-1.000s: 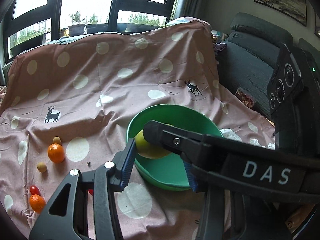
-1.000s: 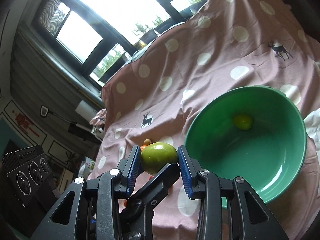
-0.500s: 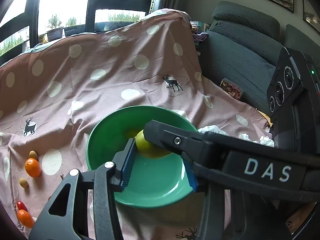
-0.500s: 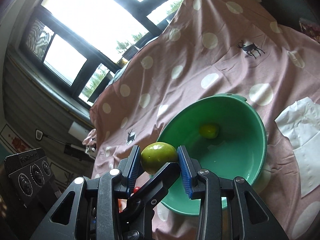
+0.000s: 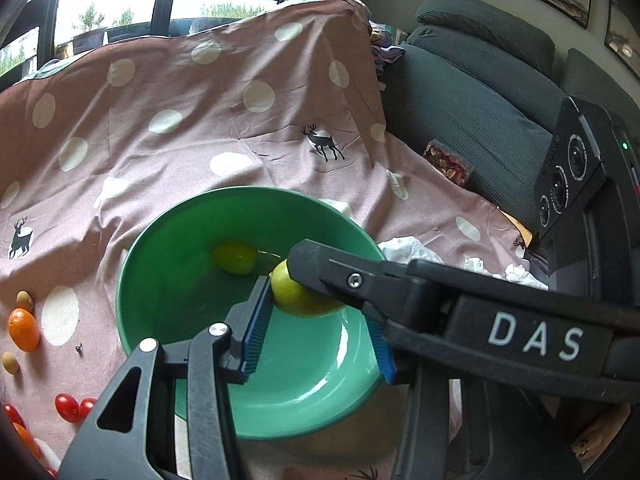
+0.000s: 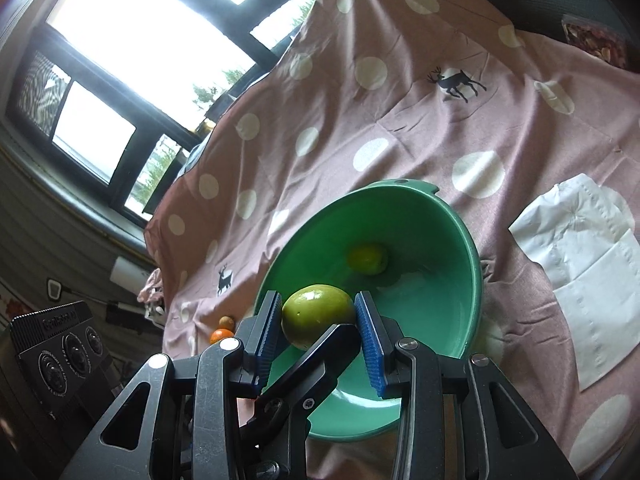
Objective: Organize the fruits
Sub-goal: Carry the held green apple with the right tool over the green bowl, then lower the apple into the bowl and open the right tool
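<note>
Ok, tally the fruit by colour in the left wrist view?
Green fruit: 2
Orange fruit: 2
Tan fruit: 2
Red fruit: at least 3, frame edge unclear
Total: at least 9

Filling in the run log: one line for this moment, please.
right tool: shut on green fruit | over green bowl | bowl holds one yellow-green fruit | left tool: open
</note>
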Action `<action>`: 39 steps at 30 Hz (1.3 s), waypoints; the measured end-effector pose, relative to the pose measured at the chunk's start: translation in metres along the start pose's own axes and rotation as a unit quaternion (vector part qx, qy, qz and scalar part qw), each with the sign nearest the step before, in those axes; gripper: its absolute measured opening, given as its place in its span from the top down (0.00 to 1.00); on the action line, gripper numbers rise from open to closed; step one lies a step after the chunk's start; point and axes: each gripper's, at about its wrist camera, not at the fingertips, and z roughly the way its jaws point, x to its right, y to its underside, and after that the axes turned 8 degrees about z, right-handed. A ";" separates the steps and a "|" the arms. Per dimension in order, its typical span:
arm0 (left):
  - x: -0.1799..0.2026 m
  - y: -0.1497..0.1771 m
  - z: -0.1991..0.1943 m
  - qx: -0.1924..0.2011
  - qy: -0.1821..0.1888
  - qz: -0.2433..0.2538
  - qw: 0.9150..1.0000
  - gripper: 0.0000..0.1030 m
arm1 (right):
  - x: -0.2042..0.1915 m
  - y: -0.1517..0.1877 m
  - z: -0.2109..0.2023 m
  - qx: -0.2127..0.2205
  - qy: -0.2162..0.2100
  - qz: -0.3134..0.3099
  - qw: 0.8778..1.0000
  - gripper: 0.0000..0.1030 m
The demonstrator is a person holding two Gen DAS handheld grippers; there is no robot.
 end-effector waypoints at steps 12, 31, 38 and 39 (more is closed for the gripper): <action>-0.007 0.006 0.019 -0.020 0.030 -0.023 0.999 0.56 | 0.009 -0.001 0.011 -0.013 0.041 0.009 0.999 0.61; -0.013 0.012 0.030 -0.035 0.051 -0.040 0.997 0.56 | 0.010 -0.001 0.021 -0.026 0.081 0.007 0.996 0.60; -0.013 0.013 0.032 -0.037 0.051 -0.040 0.997 0.56 | 0.009 -0.001 0.022 -0.027 0.089 0.005 0.996 0.60; -0.013 0.013 0.032 -0.038 0.052 -0.041 0.997 0.56 | 0.008 -0.001 0.022 -0.027 0.090 0.005 0.996 0.60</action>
